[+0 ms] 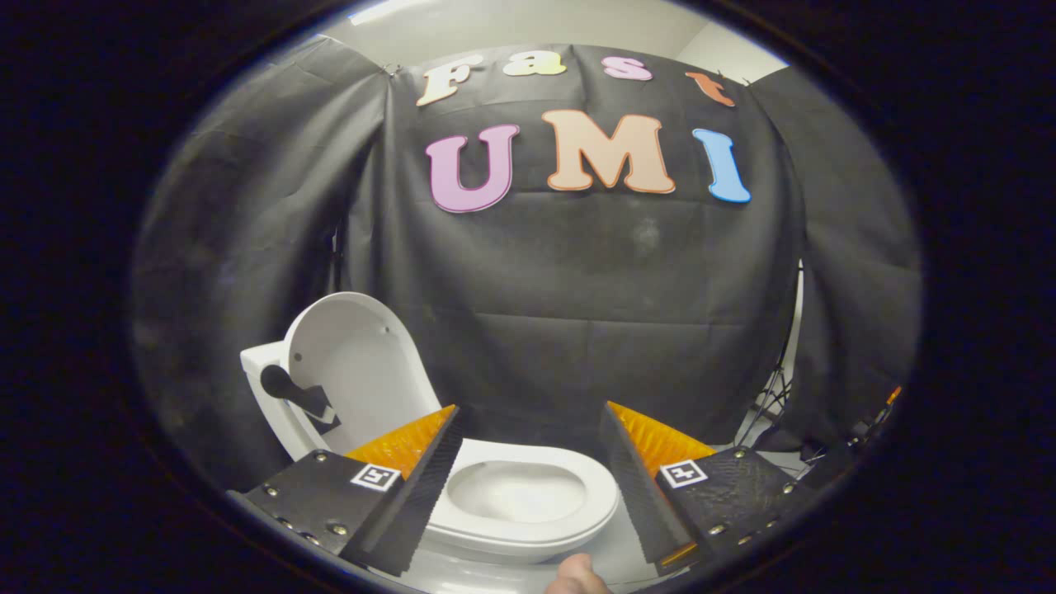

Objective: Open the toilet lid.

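Note:
A white toilet [528, 516] stands just ahead of and below my fingers. Its white lid [363, 371] is raised upright, leaning back against the cistern [264, 388] beyond my left finger. The seat ring [598, 495] lies flat and the bowl shows between my fingers. My gripper [530, 417] is open, held above the seat with nothing between the fingers and touching nothing. A fingertip of a person's hand [577, 577] peeks in below, between the two fingers.
A black cloth wall [577, 280] hangs close behind the toilet. A dark handle-like piece [289, 388] sticks out at the cistern's side. Stand legs and cables [775, 404] lie on the floor beyond my right finger.

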Demonstrator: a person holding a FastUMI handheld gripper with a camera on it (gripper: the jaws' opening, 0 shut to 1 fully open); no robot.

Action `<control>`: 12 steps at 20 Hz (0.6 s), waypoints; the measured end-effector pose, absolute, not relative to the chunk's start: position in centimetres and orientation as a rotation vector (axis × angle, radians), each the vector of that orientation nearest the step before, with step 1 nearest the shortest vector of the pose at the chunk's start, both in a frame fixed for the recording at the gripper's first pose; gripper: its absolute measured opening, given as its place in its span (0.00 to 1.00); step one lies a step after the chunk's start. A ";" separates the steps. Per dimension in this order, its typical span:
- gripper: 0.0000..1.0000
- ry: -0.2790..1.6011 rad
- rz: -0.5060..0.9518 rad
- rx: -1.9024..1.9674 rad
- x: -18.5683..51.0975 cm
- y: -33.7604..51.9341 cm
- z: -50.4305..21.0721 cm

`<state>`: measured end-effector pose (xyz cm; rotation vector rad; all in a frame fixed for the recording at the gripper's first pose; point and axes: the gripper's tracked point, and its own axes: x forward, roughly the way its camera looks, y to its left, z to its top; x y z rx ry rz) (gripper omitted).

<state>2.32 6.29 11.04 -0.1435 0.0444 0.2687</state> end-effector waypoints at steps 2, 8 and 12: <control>0.99 0.027 0.246 -0.136 2.3 4.7 12.3; 0.98 0.005 0.208 -0.080 1.6 0.8 14.6; 0.99 -0.010 0.201 -0.062 0.8 -0.7 15.8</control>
